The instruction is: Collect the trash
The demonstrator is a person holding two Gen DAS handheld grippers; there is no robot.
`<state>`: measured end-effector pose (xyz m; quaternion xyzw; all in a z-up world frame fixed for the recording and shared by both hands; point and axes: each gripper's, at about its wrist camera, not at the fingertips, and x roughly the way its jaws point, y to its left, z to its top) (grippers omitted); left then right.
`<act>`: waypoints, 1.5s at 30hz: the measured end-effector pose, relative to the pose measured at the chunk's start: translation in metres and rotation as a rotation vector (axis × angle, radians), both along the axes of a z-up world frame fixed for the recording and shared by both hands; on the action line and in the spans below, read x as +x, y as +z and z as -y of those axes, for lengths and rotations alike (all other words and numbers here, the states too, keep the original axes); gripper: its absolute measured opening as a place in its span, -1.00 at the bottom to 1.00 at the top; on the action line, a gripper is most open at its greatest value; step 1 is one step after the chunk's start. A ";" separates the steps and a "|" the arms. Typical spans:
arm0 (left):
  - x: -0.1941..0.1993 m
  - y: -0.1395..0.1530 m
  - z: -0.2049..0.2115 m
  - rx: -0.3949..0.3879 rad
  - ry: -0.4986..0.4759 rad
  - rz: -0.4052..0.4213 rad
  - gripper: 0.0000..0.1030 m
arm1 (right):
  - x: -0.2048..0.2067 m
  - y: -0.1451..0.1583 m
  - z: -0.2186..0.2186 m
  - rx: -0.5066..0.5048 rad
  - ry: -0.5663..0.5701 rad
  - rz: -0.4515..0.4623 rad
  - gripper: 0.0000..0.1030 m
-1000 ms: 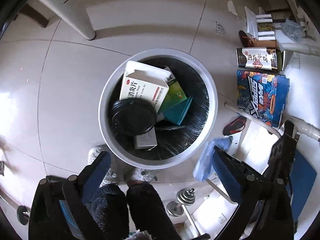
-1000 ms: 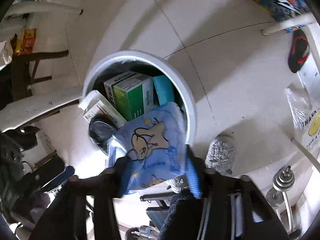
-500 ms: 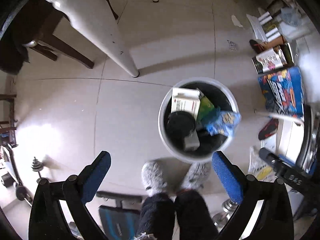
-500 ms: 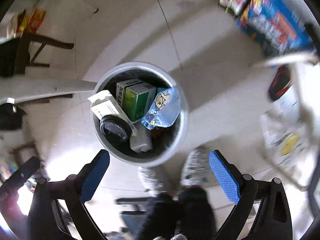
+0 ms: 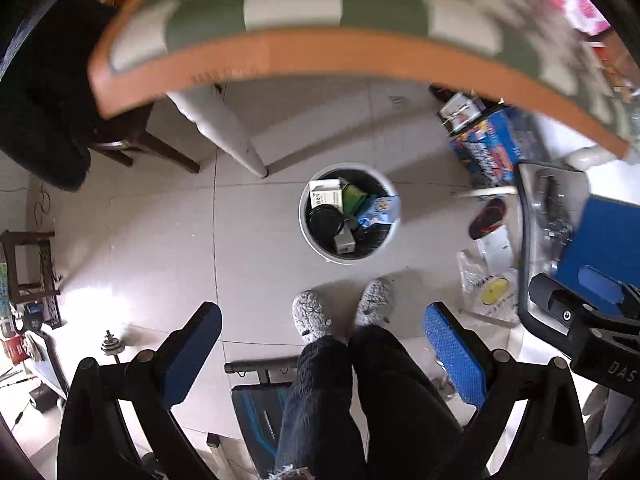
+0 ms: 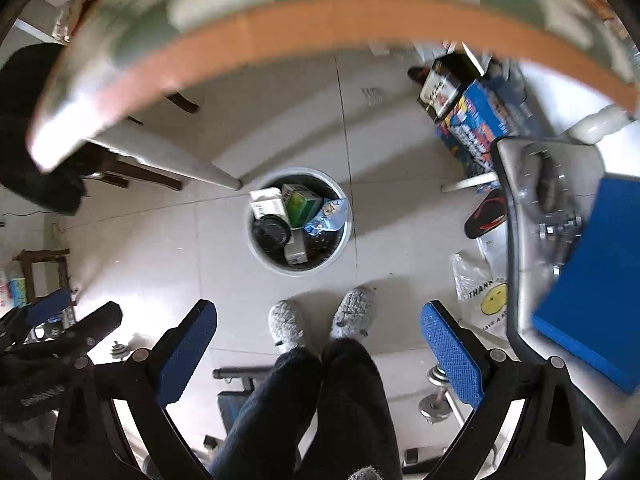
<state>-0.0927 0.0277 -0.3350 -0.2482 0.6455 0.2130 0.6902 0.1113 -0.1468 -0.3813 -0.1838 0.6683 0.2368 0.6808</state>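
A white round trash bin [image 5: 308, 236] [image 6: 347, 236] stands on the tiled floor far below both grippers. It holds a white box [image 5: 326, 195], a green box [image 6: 303, 204], a black round lid [image 6: 272, 233] and a blue snack packet [image 5: 379, 210] [image 6: 326, 218] leaning at its right rim. My left gripper [image 5: 322, 352] is open and empty, high above the floor. My right gripper [image 6: 318, 346] is open and empty too. The right gripper's body also shows at the right edge of the left wrist view [image 5: 580, 320].
A table edge with an orange rim and green-checked cloth [image 5: 320, 52] [image 6: 340, 20] arcs across the top. The person's slippered feet [image 5: 344, 312] stand before the bin. A white table leg [image 5: 228, 136], chair [image 5: 48, 120], colourful boxes [image 5: 484, 148], a plastic bag [image 6: 480, 292] and dumbbells [image 6: 440, 392] lie around.
The blue packet left my right gripper and now lies in the bin. Both grippers rose well above the bin, up to table-edge height, and both are open.
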 end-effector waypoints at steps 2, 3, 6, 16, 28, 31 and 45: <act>-0.006 0.031 0.003 -0.009 -0.002 0.027 1.00 | -0.008 0.041 0.005 0.014 0.008 -0.002 0.99; -0.009 0.048 0.005 -0.014 0.001 0.047 1.00 | -0.011 0.060 0.008 0.024 0.012 -0.005 0.99; -0.016 0.089 0.007 -0.035 0.010 0.109 1.00 | -0.021 0.116 0.015 0.058 0.023 0.001 1.00; -0.040 0.192 0.012 -0.103 0.015 0.282 1.00 | -0.042 0.258 0.038 0.214 0.029 0.033 0.99; -0.066 0.258 0.016 -0.149 0.022 0.428 1.00 | -0.059 0.325 0.044 0.331 0.081 0.000 1.00; -0.070 0.264 0.017 -0.155 0.017 0.442 1.00 | -0.063 0.330 0.044 0.342 0.096 -0.016 1.00; -0.072 0.273 0.024 -0.177 -0.007 0.458 1.00 | -0.066 0.337 0.045 0.357 0.108 -0.054 1.00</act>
